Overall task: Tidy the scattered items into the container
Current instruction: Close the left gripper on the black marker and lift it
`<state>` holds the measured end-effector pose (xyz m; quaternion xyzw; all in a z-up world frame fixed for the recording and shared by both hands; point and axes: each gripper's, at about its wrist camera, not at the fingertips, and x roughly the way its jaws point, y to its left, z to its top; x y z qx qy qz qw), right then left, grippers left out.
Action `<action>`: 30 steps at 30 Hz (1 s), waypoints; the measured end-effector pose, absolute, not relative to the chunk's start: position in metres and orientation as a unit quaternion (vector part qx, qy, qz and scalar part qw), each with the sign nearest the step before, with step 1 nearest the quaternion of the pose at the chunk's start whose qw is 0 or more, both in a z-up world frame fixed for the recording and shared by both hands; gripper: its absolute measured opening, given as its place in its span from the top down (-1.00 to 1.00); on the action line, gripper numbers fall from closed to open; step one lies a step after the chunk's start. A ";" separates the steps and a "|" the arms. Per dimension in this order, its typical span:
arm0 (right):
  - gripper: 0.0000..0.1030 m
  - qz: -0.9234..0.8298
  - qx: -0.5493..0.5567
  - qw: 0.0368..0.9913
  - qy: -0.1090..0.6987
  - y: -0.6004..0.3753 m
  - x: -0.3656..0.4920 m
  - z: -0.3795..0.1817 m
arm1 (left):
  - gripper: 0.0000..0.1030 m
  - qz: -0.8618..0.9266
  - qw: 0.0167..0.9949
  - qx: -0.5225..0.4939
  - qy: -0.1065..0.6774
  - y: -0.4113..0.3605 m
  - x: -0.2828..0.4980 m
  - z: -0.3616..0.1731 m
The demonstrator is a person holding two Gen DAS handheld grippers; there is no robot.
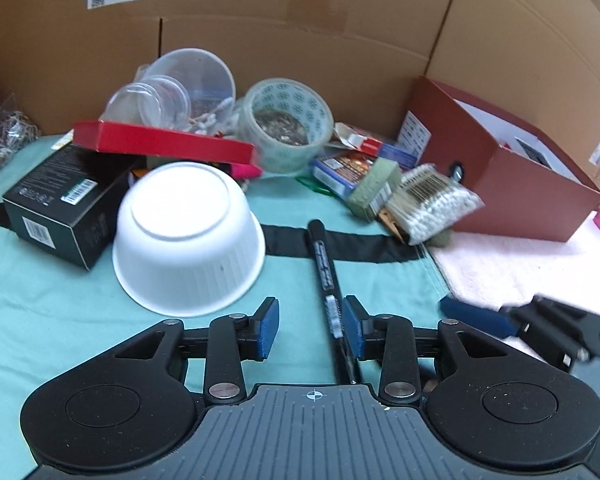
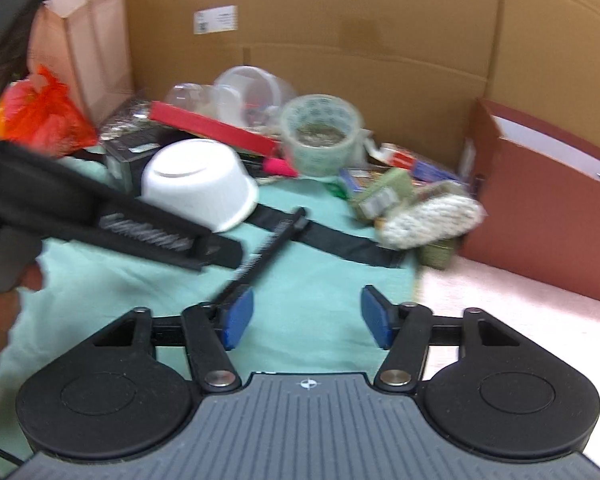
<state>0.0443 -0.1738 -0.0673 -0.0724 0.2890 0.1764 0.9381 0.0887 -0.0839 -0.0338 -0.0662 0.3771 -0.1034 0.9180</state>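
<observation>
A black marker pen (image 1: 323, 256) lies on the teal cloth, its near end between my left gripper's (image 1: 311, 330) open blue pads, close to the right pad (image 1: 354, 330). In the right wrist view the pen (image 2: 268, 248) runs from the black strap toward my right gripper's left pad (image 2: 238, 316). My right gripper (image 2: 306, 316) is open and empty. The red-brown open box (image 1: 512, 184) stands at the right, also in the right wrist view (image 2: 540, 220). An upturned white bowl (image 1: 188, 236) sits left of the pen.
A pile lies along the cardboard back wall: a black carton (image 1: 60, 204), a red lid (image 1: 160, 144), clear cups (image 1: 172, 92), a tape roll (image 1: 286, 120), card packs (image 1: 344, 172), a cotton swab bag (image 1: 436, 204). The left gripper body (image 2: 100, 216) crosses the right wrist view.
</observation>
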 end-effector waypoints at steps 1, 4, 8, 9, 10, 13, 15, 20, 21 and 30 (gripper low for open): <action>-0.18 0.187 -0.075 0.936 0.289 -0.169 0.044 -0.068 | 0.00 -0.104 0.917 -0.067 0.378 -0.082 0.090 -0.033; -0.17 0.197 -0.080 0.935 0.284 -0.158 0.045 -0.069 | 0.02 -0.105 0.916 -0.064 0.381 -0.081 0.094 -0.034; -0.04 0.208 -0.073 0.929 0.296 -0.150 0.049 -0.072 | 0.02 -0.103 0.917 -0.063 0.381 -0.079 0.096 -0.034; -0.04 0.212 -0.070 0.929 0.296 -0.149 0.049 -0.072 | 0.02 -0.103 0.916 -0.067 0.381 -0.077 0.096 -0.035; -0.04 0.213 -0.070 0.928 0.297 -0.147 0.048 -0.073 | 0.04 -0.103 0.916 -0.071 0.382 -0.075 0.098 -0.035; 0.08 0.207 -0.081 0.925 0.307 -0.142 0.051 -0.077 | 0.06 -0.104 0.913 -0.080 0.387 -0.076 0.102 -0.035; 0.23 0.205 -0.076 0.925 0.312 -0.145 0.052 -0.078 | 0.06 -0.107 0.912 -0.080 0.387 -0.081 0.104 -0.036; 0.35 0.191 -0.071 0.926 0.318 -0.160 0.048 -0.077 | -0.06 -0.098 0.908 -0.107 0.394 -0.097 0.116 -0.043; 0.35 0.191 -0.071 0.926 0.319 -0.163 0.047 -0.077 | -0.06 -0.099 0.904 -0.115 0.399 -0.100 0.119 -0.045; 0.38 0.180 -0.086 0.927 0.317 -0.174 0.041 -0.077 | 0.22 -0.081 0.899 -0.101 0.418 -0.120 0.143 -0.050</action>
